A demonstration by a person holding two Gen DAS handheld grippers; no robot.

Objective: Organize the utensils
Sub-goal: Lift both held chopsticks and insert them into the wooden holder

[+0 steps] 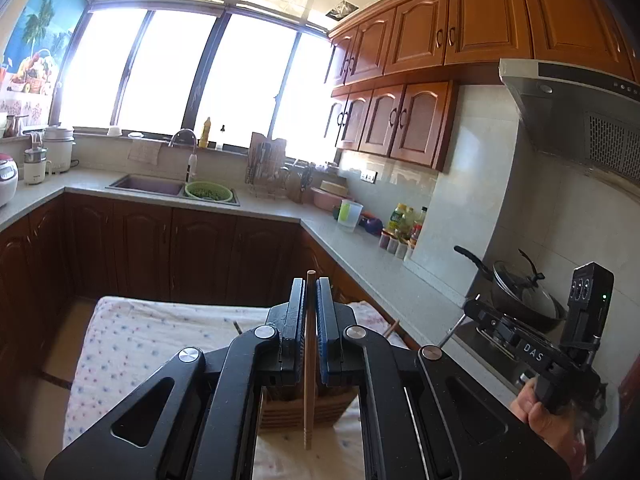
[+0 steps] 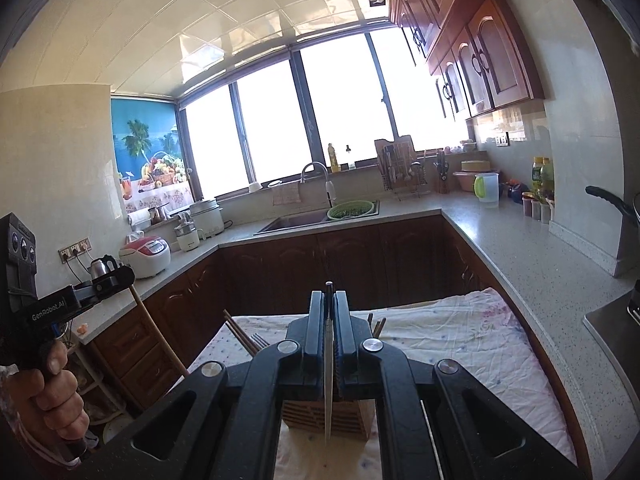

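Note:
My left gripper (image 1: 310, 284) is shut on a wooden chopstick (image 1: 308, 380) held upright, its lower end hanging in front of a slotted wooden utensil block (image 1: 280, 412) on the cloth-covered table (image 1: 152, 332). My right gripper (image 2: 329, 294) is shut on a knife (image 2: 329, 384), blade pointing down over the same block (image 2: 348, 420). Several more chopsticks (image 2: 246, 338) lie on the cloth (image 2: 460, 340) beyond the block. The right gripper also shows in the left wrist view (image 1: 520, 340), and the left gripper in the right wrist view (image 2: 80, 296).
An L-shaped kitchen counter (image 2: 520, 248) runs around the table, with a sink (image 1: 148, 184), a green colander (image 1: 209, 191), a dish rack (image 1: 266, 168), bottles (image 1: 404, 220), a wok on the stove (image 1: 524, 296) and rice cookers (image 2: 146, 256).

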